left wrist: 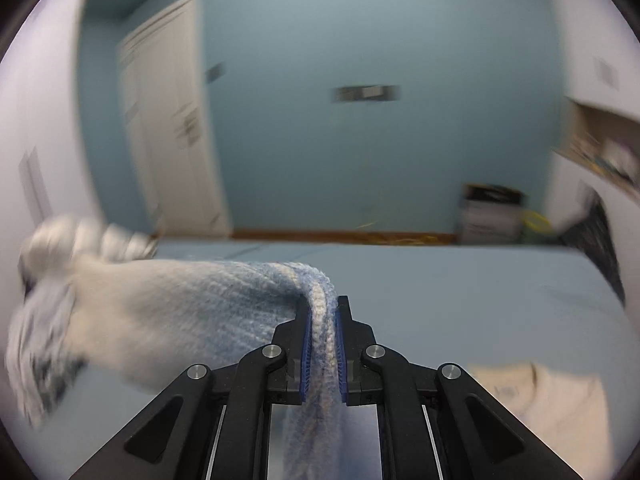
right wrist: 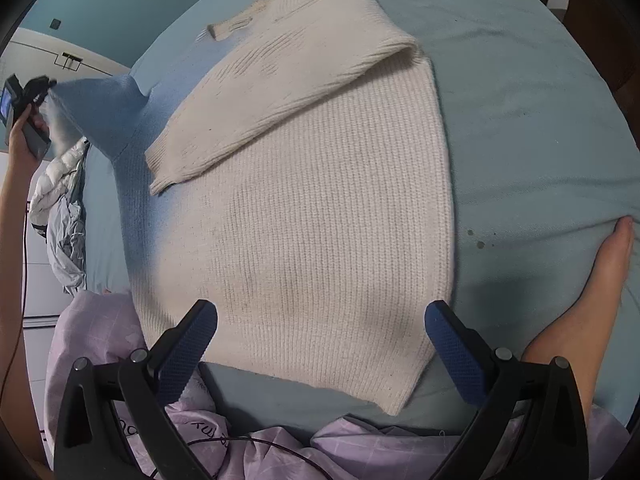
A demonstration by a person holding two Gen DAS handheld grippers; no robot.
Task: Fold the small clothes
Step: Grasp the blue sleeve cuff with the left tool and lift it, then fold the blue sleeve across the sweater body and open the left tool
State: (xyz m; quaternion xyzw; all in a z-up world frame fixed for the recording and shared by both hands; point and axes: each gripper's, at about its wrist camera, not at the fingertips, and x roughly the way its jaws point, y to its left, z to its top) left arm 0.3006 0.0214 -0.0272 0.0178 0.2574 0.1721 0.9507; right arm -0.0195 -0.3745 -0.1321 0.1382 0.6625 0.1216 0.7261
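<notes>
Nearest lens, R wrist view: right gripper [right wrist: 320, 344], black w/ blue ribbed pads, spread wide, nothing between the pads. Hovers over hem of cream ribbed-knit sweater [right wrist: 312, 216], pointed steeply down.

Sweater lies flat on pale blue bedsheet [right wrist: 520, 120], body long axis approx 6-to-12 o'clock in R view, hem at 6, collar toward 11. One cream sleeve [right wrist: 280, 92] already folded across chest, cuff at approx 9, shoulder fold at approx 1.

Other sleeve, blue-tinted knit [right wrist: 108, 108], pulled up off bed toward 9–10 o'clock, stretched taut to left gripper [right wrist: 38, 88] held in a hand [right wrist: 22, 136] at far left of R view.

L wrist view: left gripper [left wrist: 322, 344] clamped on cuff end of that sleeve [left wrist: 200, 312]; knit pinched tight between blue pads, rest trails off toward 9 o'clock. Bkgd heavily blurred; blue wall, white door [left wrist: 172, 120] only.

Key relation: lifted sleeve runs from L gripper at 9–10 in to shoulder at sweater's left edge; target chest area lies toward 3 from L gripper. L hand clearly nearer, has the grip. Judged step: 2nd sleeve fold, carry across body, lay over 1st sleeve. R gripper free to pin hem/body if it drags.

Lilac patterned fabric [right wrist: 100, 332] at 6–7, bare foot [right wrist: 600, 272] at 3–4, white puffy bedding [right wrist: 60, 176] at 9.
</notes>
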